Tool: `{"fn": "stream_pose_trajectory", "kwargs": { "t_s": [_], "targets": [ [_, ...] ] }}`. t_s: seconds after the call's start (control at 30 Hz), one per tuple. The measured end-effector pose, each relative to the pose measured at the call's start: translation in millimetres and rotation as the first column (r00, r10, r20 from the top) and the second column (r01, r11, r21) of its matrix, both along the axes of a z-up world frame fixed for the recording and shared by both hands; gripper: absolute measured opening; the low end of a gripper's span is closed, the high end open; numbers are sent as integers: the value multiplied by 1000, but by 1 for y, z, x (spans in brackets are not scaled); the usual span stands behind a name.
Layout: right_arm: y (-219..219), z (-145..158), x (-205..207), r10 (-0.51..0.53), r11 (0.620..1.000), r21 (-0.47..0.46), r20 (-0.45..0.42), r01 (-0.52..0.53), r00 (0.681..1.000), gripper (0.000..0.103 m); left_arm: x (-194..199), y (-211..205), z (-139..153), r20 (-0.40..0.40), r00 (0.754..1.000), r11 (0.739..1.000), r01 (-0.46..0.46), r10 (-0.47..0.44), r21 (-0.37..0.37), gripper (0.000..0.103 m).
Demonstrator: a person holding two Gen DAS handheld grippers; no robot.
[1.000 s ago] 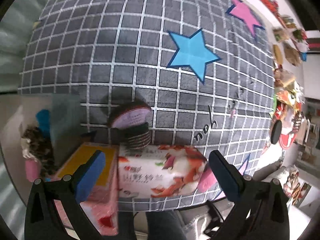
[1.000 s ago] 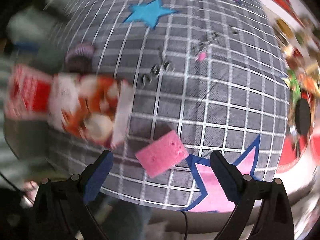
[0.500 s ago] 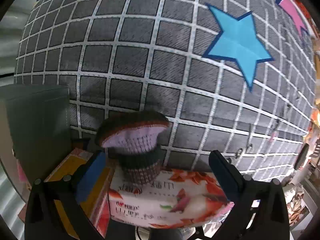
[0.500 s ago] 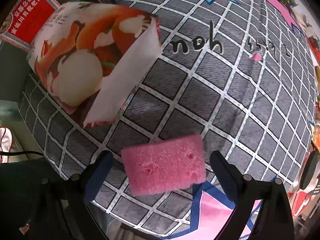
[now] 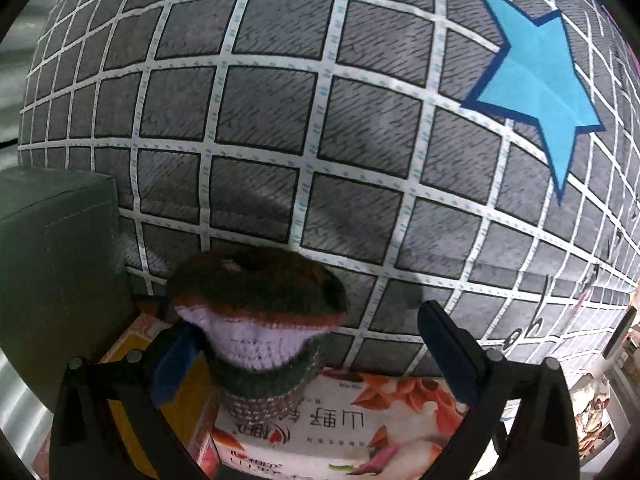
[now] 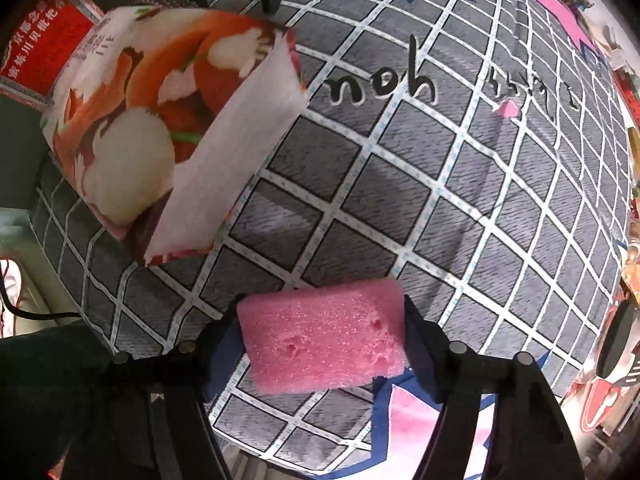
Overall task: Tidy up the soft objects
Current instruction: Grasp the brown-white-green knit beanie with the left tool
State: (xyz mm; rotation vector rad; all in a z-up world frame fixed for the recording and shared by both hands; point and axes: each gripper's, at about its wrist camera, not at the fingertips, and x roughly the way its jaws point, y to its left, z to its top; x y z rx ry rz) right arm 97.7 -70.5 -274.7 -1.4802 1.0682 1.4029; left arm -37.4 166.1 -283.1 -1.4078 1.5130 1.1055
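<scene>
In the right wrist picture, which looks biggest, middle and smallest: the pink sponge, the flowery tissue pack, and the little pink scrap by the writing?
1. Flowery tissue pack
2. Pink sponge, though it sits nearest the camera, which flatters it
3. Little pink scrap, farther off

Left gripper (image 5: 308,354): two black angular finger arms, matte, ribbed struts. Blue rubber pads on inner faces of fingertips (image 5: 448,354). Round silver screw heads on upper edges of each arm, two per side.

Right gripper (image 6: 320,340): same build, black arms, blue pads on inner faces, mostly in shadow. Silver screw heads paired on each arm. Thin black cable at lower left of right wrist view. No sleeve or hand visible.
</scene>
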Motion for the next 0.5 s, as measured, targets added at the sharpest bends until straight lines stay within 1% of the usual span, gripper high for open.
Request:
{"fn": "stream_pose_trajectory", "kwargs": {
  "t_s": [0.03,0.07,0.1,0.13,0.2,0.27,0.3,0.37,0.5],
  "targets": [
    [2,1,3,-5,1000,-6,-4,5,1000,73,2,-1,-4,3,1000,1000,5,-5,-5,101],
    [4,1,4,-11,1000,-8,-7,11,1000,73,2,-2,-5,-10,1000,1000,18,-18,1,97],
    [4,2,5,-20,1000,-6,-10,20,1000,73,1,-4,-6,-12,1000,1000,23,-23,10,96],
    [11,5,13,-32,999,-4,-17,32,999,73,9,3,-11,-10,1000,1000,26,-25,16,92],
    [17,7,22,-66,998,-3,-39,66,997,73,17,4,-9,-3,999,998,44,-44,37,83],
    [21,10,25,-105,994,0,-59,105,993,73,24,7,-6,-1,997,996,74,-74,57,67],
    [23,12,28,-121,993,2,-65,121,991,73,27,8,-4,0,996,994,86,-87,62,63],
    [28,17,31,-154,988,9,-71,155,985,73,30,8,-4,-3,995,993,104,-104,64,59],
    [33,23,41,-215,976,13,-88,217,973,73,28,8,-3,3,995,992,101,-101,80,52]
  ]
}}
